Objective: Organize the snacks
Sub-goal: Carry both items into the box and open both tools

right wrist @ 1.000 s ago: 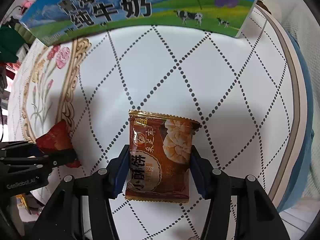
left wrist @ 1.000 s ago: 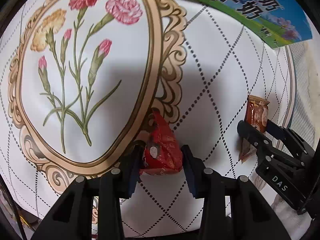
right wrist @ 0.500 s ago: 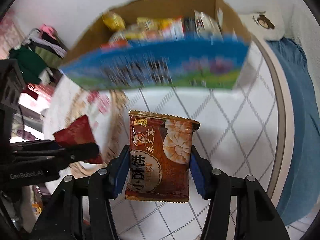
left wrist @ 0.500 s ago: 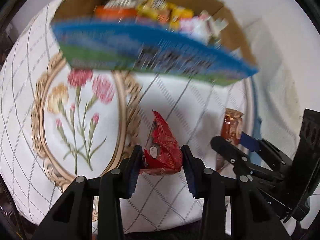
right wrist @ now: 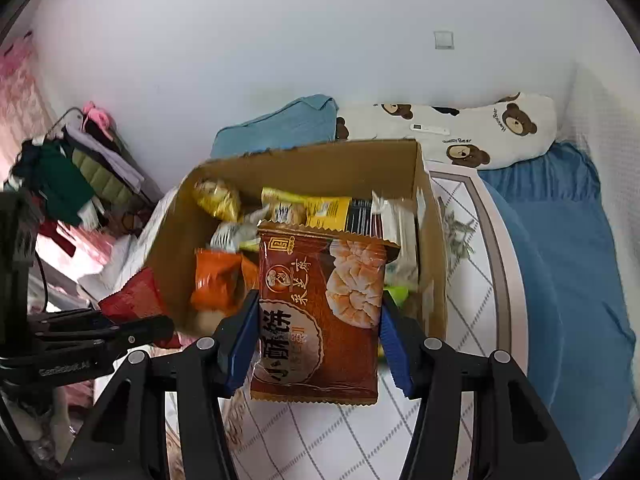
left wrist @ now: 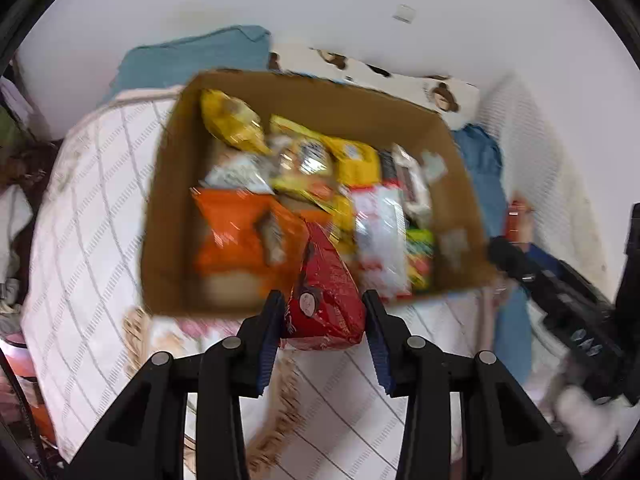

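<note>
**Both grippers loaded, cardboard box in centre frame**

Left wrist view: the left gripper (left wrist: 323, 326) is clamped on a red snack packet (left wrist: 326, 300) at lower centre. The packet's lower end is hidden behind the jaws. The cardboard box (left wrist: 168, 216) fills mid-frame; motion blur makes its contents unreadable. At right edge, the right gripper (left wrist: 520, 264) is blurred and partly cut off.

Right wrist view: at lower left, the left gripper's body hides part of the red packet. At centre, the right gripper grips a brown pastry packet (right wrist: 320, 312), which covers the box interior behind it.
</note>
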`<state>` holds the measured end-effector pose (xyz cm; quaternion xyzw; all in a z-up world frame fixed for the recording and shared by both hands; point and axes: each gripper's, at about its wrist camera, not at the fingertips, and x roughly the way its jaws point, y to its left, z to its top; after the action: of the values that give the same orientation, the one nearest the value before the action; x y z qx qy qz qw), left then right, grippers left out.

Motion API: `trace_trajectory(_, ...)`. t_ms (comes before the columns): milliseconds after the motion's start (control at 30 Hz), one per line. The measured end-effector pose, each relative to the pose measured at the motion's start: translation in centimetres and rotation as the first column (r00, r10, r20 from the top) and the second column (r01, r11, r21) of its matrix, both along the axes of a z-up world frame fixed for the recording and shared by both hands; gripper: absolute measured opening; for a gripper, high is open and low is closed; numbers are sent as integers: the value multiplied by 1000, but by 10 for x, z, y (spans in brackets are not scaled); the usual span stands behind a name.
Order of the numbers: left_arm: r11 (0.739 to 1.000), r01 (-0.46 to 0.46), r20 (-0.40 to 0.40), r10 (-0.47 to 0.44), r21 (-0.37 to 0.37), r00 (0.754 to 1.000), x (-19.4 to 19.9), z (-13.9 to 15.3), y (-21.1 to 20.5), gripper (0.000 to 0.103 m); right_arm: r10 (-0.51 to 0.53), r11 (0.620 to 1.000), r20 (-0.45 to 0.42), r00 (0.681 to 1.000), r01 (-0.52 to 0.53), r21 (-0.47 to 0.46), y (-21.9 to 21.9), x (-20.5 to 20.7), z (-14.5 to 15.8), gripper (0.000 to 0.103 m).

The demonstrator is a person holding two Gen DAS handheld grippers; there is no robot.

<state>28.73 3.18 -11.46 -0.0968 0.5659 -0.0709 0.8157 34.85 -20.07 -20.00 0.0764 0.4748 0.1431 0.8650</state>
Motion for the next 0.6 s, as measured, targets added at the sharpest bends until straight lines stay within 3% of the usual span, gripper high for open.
trace_trajectory(200, 996, -33, -47, 37, 80, 998, 30, -18, 31, 37, 38, 999, -1, 999, -38, -16, 24, 38, -1, 59)
trace_trajectory(400, 994, -34, -127, 46, 100, 991, 45, -41, 42, 38, 42, 999, -37, 998, -43, -19, 48, 84, -15, 59)
trace_trajectory(467, 993, -53, -144, 68, 105, 987, 46, -46, 44, 39, 14, 1000, -52, 999, -15, -25, 50, 106, -20, 74)
trace_trajectory(500, 992, -65, -147, 81, 113, 986, 47, -48, 45, 42, 7, 999, -65, 998, -9, -33, 49, 113, -23, 95)
trace_trajectory(533, 991, -77, -147, 94, 112, 985, 47, -49, 46, 56, -3, 999, -75, 997, 1, -33, 48, 120, -25, 100)
trace_trajectory(567, 990, -84, -147, 100, 109, 984, 47, -50, 47, 80, -16, 999, -80, 997, 13, -33, 46, 124, -26, 100)
trace_trajectory(600, 991, -93, -141, 106, 97, 984, 47, -49, 47, 85, -17, 999, -85, 996, 13, -47, 45, 126, -28, 100)
